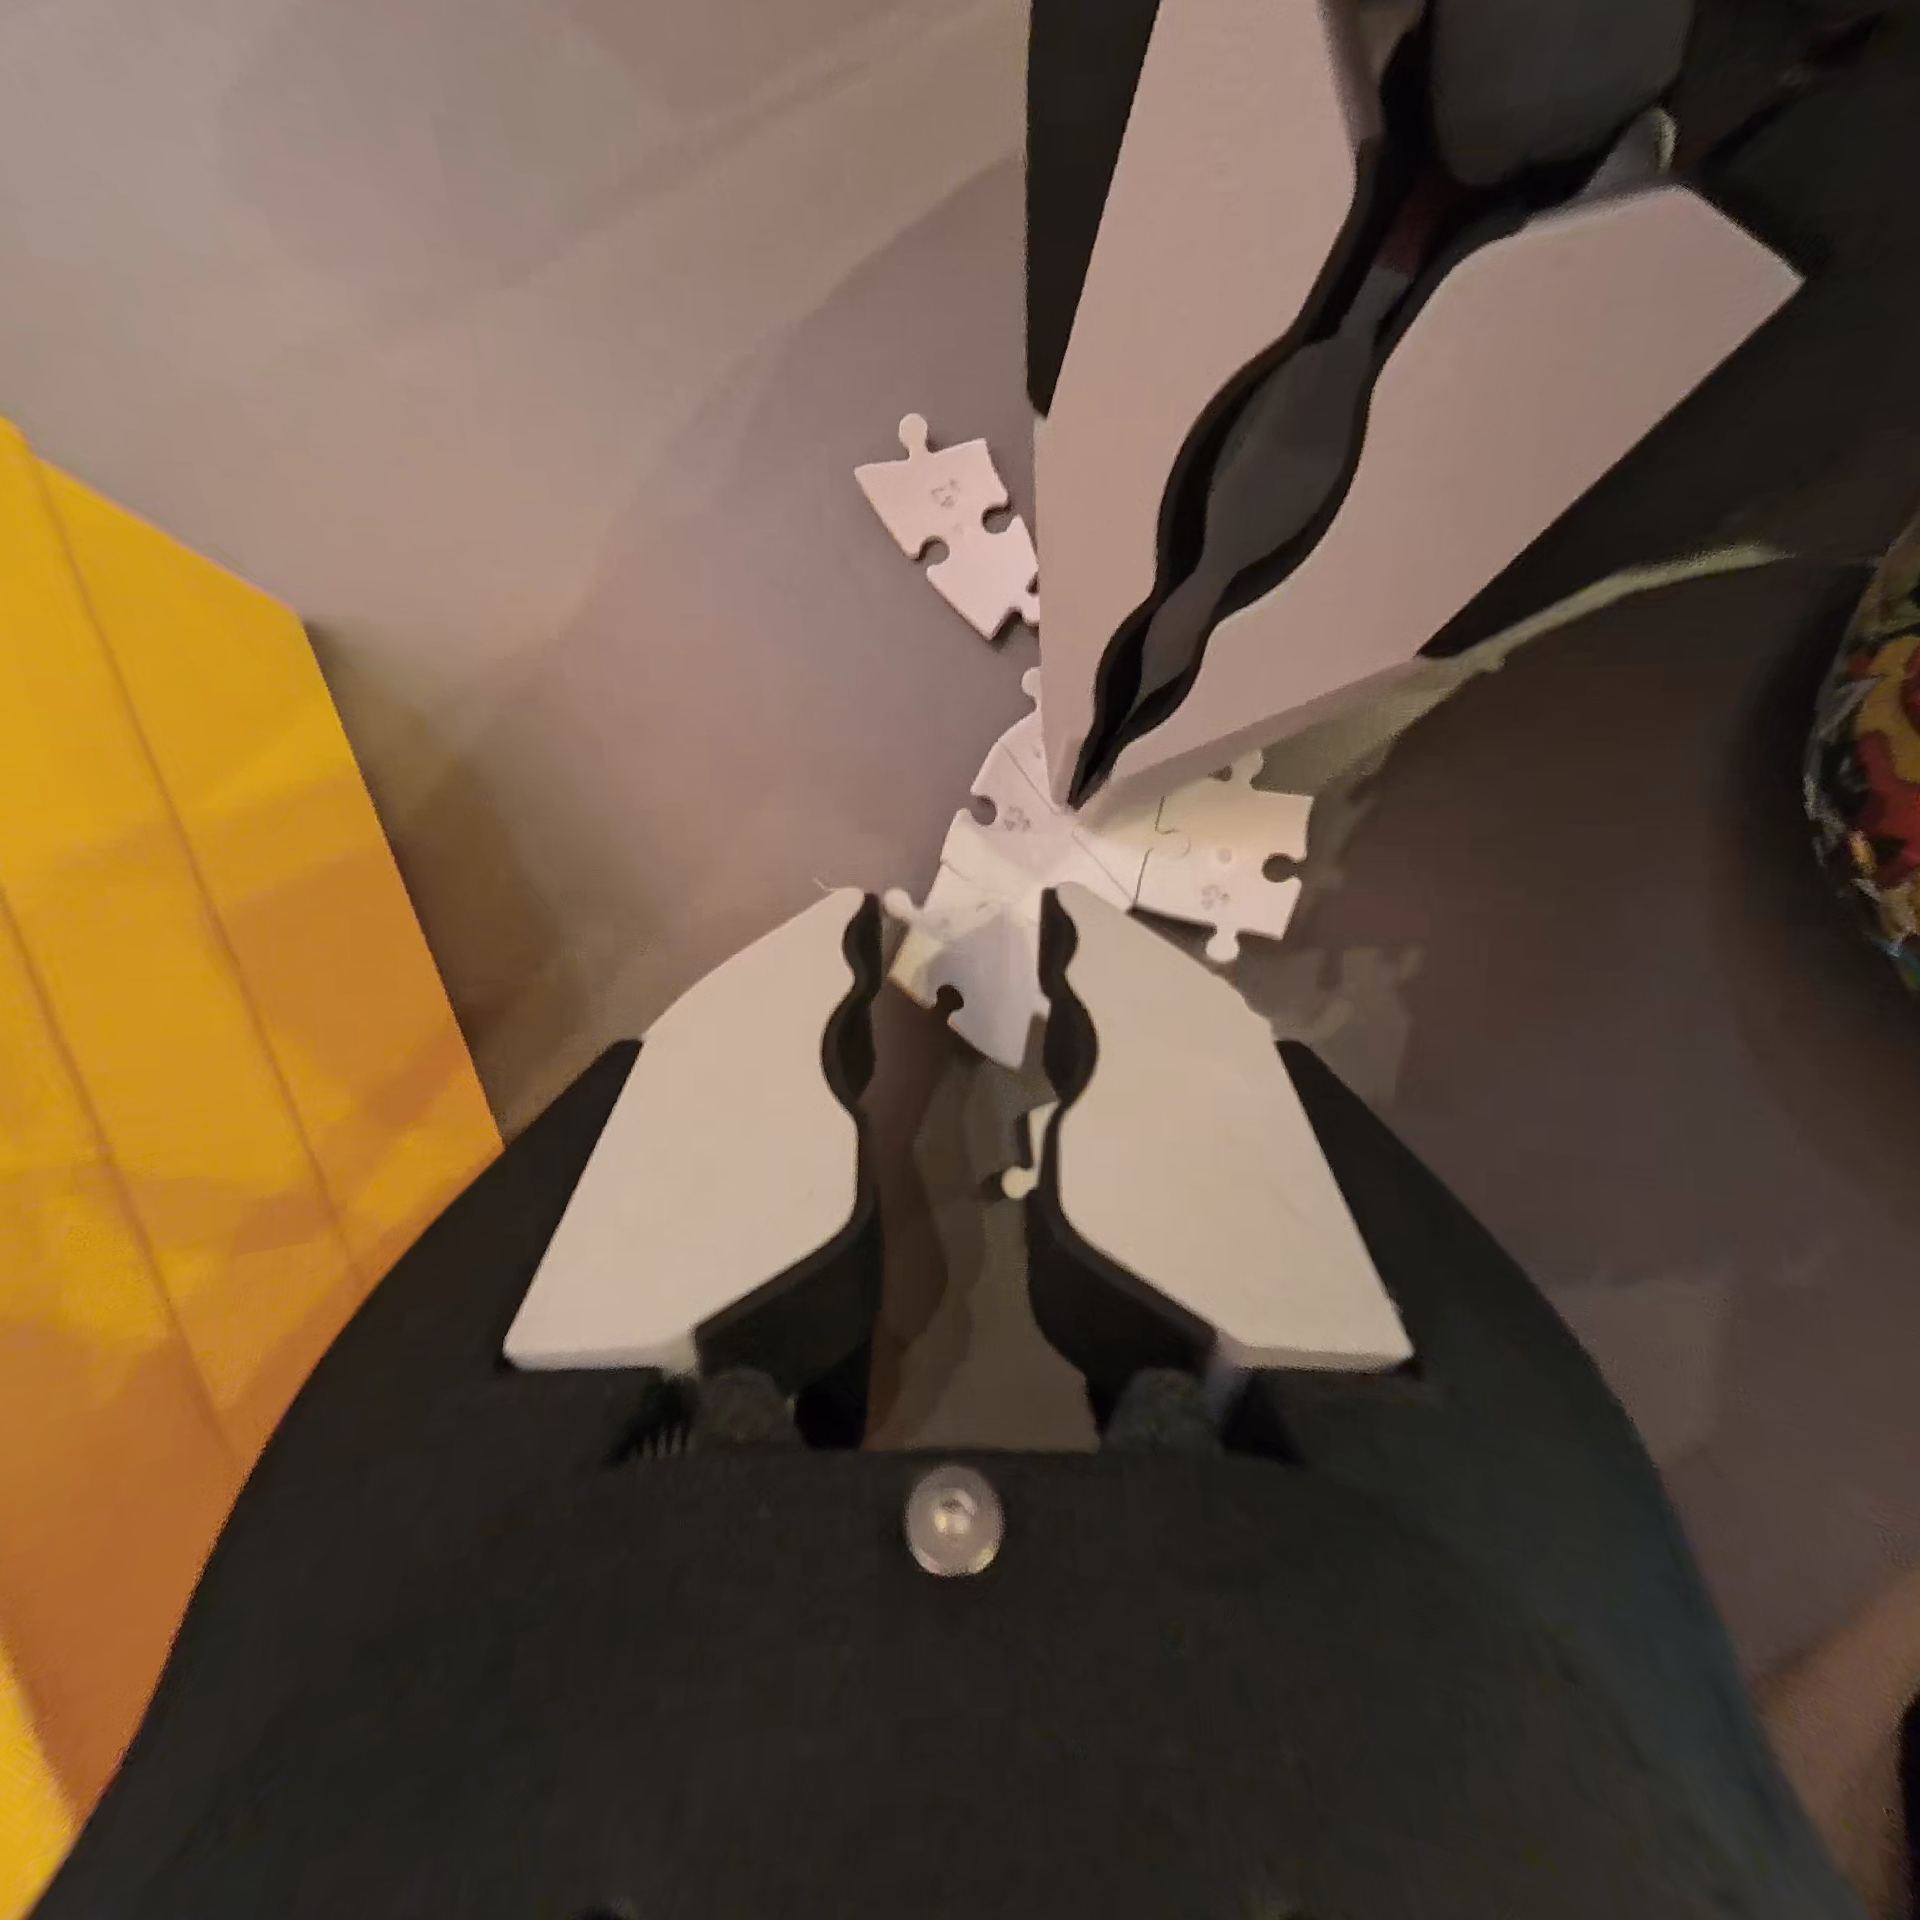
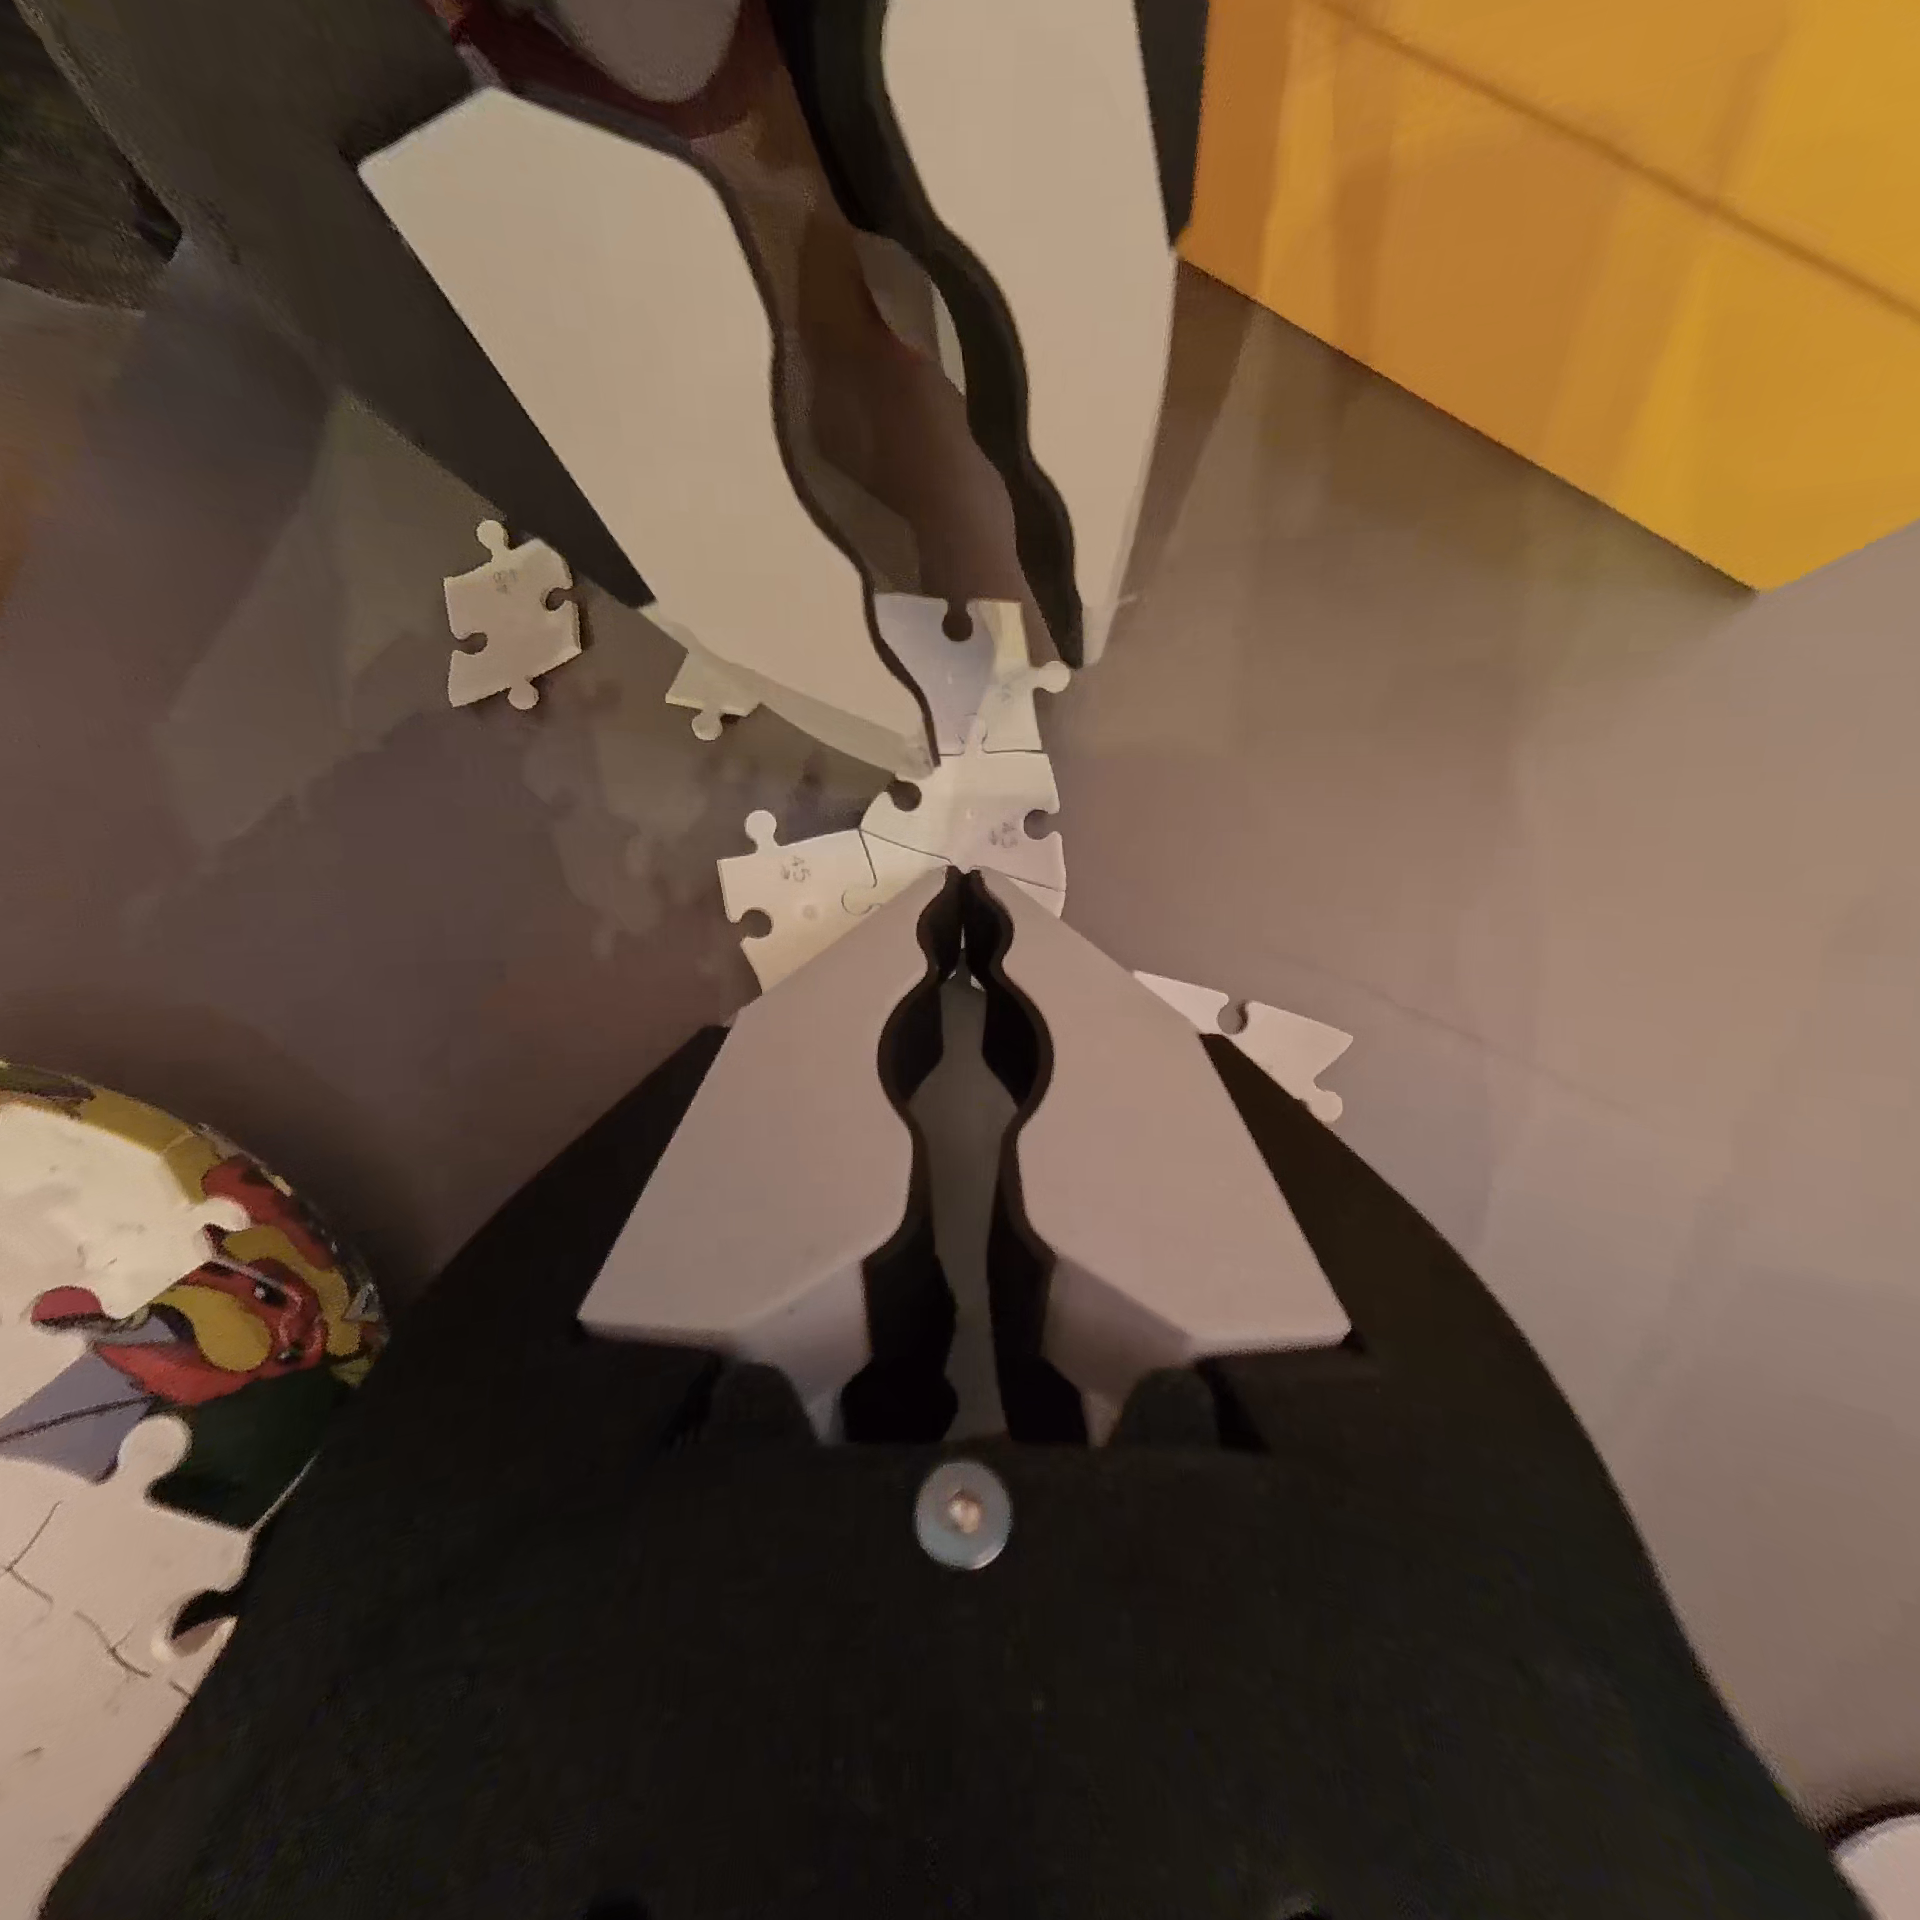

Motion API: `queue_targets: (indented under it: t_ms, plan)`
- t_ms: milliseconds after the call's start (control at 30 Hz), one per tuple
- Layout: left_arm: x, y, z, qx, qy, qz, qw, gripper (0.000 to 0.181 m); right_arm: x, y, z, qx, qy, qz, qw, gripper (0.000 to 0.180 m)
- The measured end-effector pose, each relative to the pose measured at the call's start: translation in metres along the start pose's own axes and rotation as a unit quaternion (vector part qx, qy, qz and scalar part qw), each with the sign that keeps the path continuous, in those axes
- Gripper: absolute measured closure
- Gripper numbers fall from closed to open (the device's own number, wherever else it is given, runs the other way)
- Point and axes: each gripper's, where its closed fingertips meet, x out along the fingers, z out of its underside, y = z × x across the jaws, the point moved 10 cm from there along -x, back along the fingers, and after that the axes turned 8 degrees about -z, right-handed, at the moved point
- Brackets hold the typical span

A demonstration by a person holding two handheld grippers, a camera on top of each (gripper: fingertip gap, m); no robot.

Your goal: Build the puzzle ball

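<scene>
Left wrist view, left to right: yellow box with smooth matte sides at left edge, on a grey glossy table. Loose white puzzle piece, flat card with knobs and notches, upper centre. Below it, fan of joined white pieces at frame centre. Left gripper at bottom, white wedge fingers with wavy black pads, set apart, straddling the fan's near piece without clamping. Right gripper descending from top, tips pinched together, touching the fan's hub. Colourful half-built ball at right edge.

Right wrist view, left to right: ball shell, printed outside, white inside, lower left. Second loose piece at upper left. Fan just beyond the pinched tips, centre.
</scene>
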Motion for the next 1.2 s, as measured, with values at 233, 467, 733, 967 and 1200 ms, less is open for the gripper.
queue_targets:
  t_ms: [233, 467, 733, 967, 1200]
  plan:
    - [-0.004, -0.003, 0.015, -0.076, 0.004, 0.003, 0.997, 0.147, 0.0, -0.003, 0.002, 0.001, 0.012, 0.007, 1.0, 0.18]
    - [0.0, -0.003, 0.018, -0.132, 0.019, 0.03, 0.991, 0.158, 0.0, -0.005, 0.003, 0.001, 0.018, 0.017, 1.0, 0.18]
    - [-0.001, -0.003, 0.017, -0.136, 0.028, 0.024, 0.99, 0.163, 0.001, -0.007, 0.003, 0.002, 0.017, 0.024, 1.0, 0.18]
    - [0.001, 0.0, 0.02, -0.132, 0.042, 0.011, 0.99, 0.162, 0.0, -0.007, 0.004, 0.011, 0.023, 0.024, 0.999, 0.18]
    - [0.003, 0.002, 0.023, -0.131, 0.051, 0.001, 0.99, 0.163, -0.012, -0.007, 0.003, 0.031, 0.061, 0.022, 0.997, 0.18]
